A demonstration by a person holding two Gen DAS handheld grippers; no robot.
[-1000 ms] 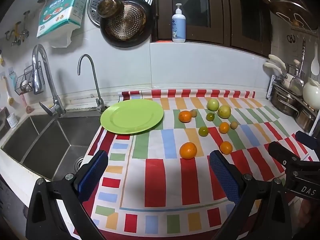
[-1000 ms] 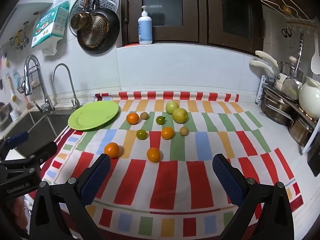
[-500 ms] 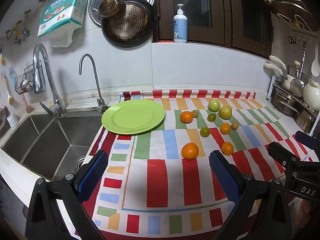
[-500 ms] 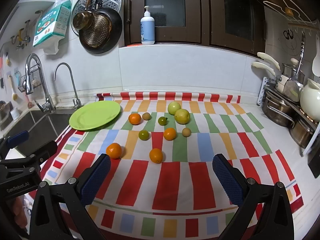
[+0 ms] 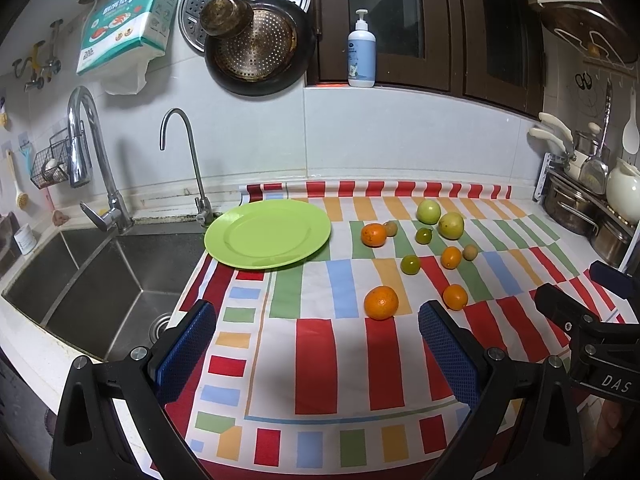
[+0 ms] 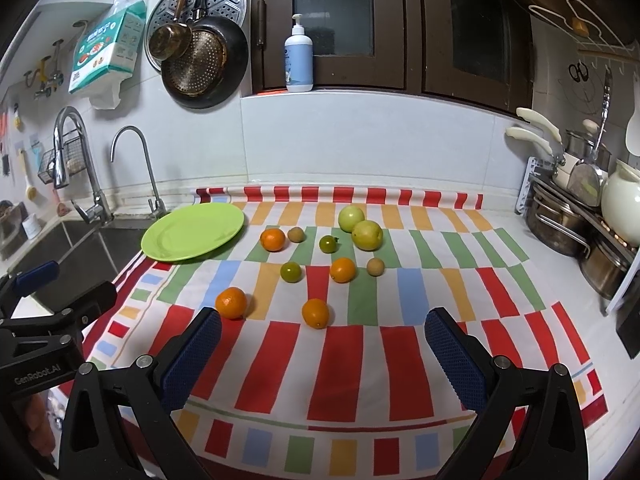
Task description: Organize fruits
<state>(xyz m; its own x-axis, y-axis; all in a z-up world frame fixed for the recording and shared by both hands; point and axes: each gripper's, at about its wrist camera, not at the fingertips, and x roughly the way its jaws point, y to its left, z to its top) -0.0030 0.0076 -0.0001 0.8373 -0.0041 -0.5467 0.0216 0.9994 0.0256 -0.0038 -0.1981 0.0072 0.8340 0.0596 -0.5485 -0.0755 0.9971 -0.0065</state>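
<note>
While both my left gripper and right gripper hang wide and empty, I judge the nearest orange, on the striped cloth beyond the green plate, firm but rollable, best pinched across its middle.

White tiled wall behind the counter, dark wooden-framed window above, stainless steel sink left, blackened pans hanging.

Right gripper jaws wide apart above striped cloth; fruits scattered ahead; green plate bare, far-left.
</note>
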